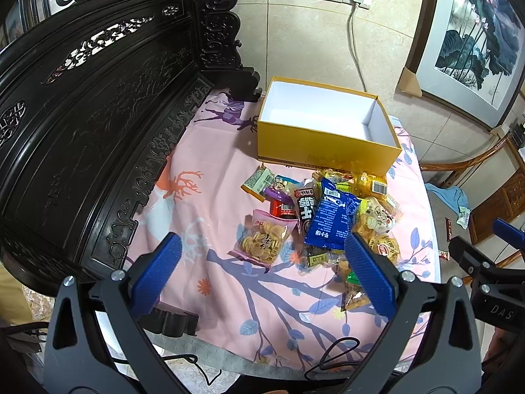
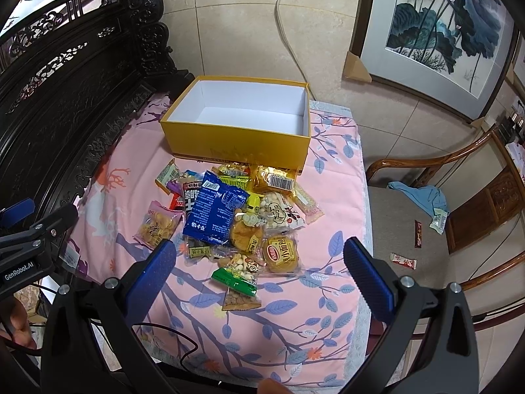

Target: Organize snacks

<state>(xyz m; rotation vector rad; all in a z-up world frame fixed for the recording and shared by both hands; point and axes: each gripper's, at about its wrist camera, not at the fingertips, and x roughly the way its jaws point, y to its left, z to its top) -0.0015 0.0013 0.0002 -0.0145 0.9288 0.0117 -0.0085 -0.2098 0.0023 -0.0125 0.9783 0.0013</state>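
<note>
Through the left wrist view I am holding the left gripper (image 1: 262, 264) spread wide and empty, hovering near the pile of wrapped snack packets (image 1: 323, 216) lying on the pink floral cloth (image 1: 203, 197). Beyond it, the open yellow cardboard box (image 1: 323, 146) is sitting empty.

Through the right wrist view I am keeping the right gripper (image 2: 259, 264) released too, gripping nothing. The blue crinkly packet (image 2: 213, 211) is topping the heap; nothing is packed yet, so I judge everything remains.
</note>
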